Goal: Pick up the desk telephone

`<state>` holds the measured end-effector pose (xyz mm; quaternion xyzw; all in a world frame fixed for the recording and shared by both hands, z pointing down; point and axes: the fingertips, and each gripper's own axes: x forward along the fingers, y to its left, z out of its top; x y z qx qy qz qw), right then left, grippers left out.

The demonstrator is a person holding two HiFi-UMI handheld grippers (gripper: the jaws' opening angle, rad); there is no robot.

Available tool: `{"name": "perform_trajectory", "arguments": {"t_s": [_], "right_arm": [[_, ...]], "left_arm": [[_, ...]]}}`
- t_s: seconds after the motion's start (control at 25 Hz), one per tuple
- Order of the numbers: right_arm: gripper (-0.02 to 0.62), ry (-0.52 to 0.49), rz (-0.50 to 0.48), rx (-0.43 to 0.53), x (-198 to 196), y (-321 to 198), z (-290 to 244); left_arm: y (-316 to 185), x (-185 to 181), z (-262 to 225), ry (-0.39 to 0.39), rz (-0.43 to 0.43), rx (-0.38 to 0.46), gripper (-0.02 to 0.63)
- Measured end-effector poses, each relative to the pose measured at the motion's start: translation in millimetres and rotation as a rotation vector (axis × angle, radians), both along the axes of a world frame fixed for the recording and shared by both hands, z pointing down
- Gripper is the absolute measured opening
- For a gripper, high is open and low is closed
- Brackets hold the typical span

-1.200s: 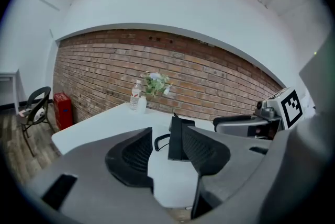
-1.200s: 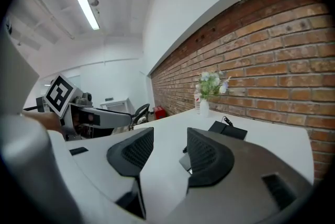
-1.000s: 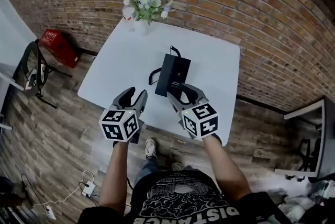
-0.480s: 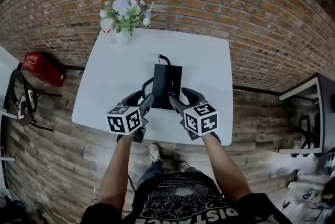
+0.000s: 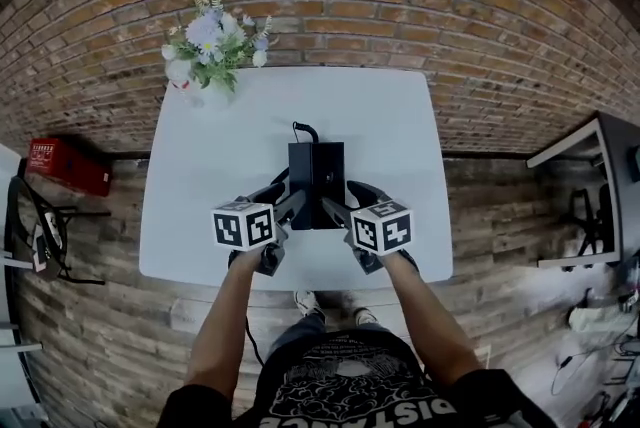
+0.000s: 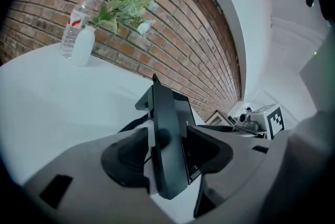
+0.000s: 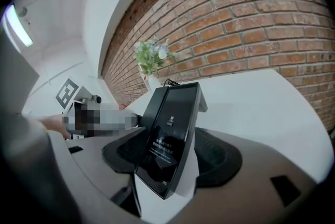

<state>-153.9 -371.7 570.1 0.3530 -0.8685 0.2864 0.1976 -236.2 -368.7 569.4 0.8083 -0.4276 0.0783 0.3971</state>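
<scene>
A black desk telephone (image 5: 316,174) lies mid-table on the white table (image 5: 225,156), its cable leaving at the far end. My left gripper (image 5: 287,204) is at the phone's near left corner, and its jaws are opening around the handset edge (image 6: 166,129). My right gripper (image 5: 339,208) is at the near right corner. Its jaws are also opening, one on each side of the glossy screen panel (image 7: 172,123). A strip of table shows between that panel and the right-hand jaw. I see neither gripper's pads pressing on the phone.
A white vase of flowers (image 5: 207,51) stands at the table's far left corner, with a water bottle (image 6: 73,29) beside it. A brick wall runs behind the table. A red box (image 5: 62,166) lies on the wooden floor at the left, and a desk (image 5: 600,186) stands at the right.
Both grippers came forward and down from the table's near edge to the phone's near corners. Their jaws now reach alongside it, and they stand wider apart.
</scene>
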Motion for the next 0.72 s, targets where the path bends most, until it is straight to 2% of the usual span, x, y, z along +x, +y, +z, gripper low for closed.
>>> {"name": "perform_trajectory", "arguments": {"t_s": [0.2, 0.36, 0.52, 0.72], "right_arm": [[0.265, -0.042, 0.029, -0.081, -4, -4, 22], [0.27, -0.087, 0.04, -0.12, -6, -8, 29], [0.27, -0.142, 0.029, -0.163, -9, -8, 32], [0.27, -0.159, 0.022, -0.182, -11, -9, 34]], "left_arm": [[-12, 10, 15, 0.031, 0.083, -0.043, 0.213], [-23, 12, 22, 0.055, 0.116, -0.071, 0.213], [-23, 20, 22, 0.115, 0.164, -0.093, 0.213], [-25, 30, 24, 0.111, 0.176, -0.125, 0.212]]}}
